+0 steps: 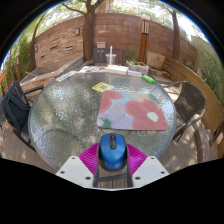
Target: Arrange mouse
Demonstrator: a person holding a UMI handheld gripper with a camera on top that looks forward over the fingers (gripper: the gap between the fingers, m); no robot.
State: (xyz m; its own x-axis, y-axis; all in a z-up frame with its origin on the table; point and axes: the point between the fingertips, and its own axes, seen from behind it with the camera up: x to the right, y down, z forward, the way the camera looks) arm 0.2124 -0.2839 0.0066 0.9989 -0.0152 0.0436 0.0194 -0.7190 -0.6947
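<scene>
Gripper (112, 168) narrowly clamped on blue mouse (112, 151), above glass table (60, 115).

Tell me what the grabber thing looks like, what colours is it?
The gripper has two chunky white fingers with angled, blocky tips. Each one has a bright magenta pad on its inside face. Between them at the back sits a dark grey block. No cables or markings show, and no hand or sleeve is visible.
</scene>
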